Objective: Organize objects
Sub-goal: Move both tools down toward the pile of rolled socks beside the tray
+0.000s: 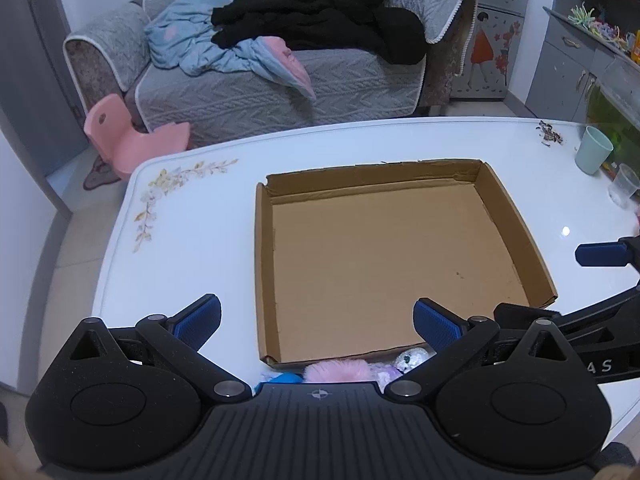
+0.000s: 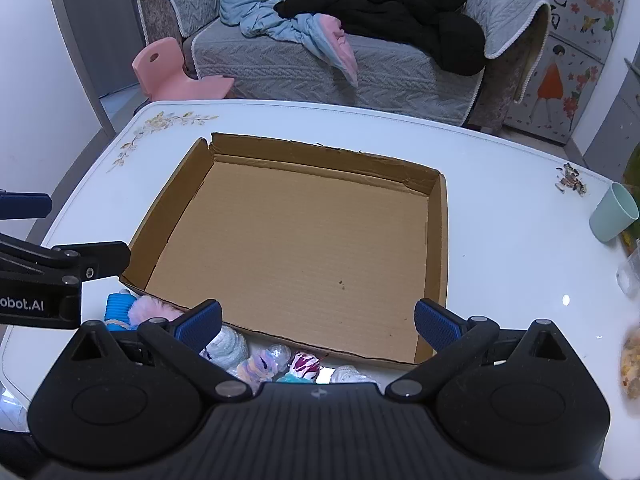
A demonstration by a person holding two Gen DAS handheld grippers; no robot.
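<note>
Grippers: left gripper (image 1: 316, 322) wide open, holding nothing | right gripper (image 2: 318, 322) likewise

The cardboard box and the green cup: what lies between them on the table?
Nothing: between the box and the cup only bare white table shows, clearest in the right wrist view.

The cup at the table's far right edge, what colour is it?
Pale mint green cup, clearest in the right wrist view.
</note>
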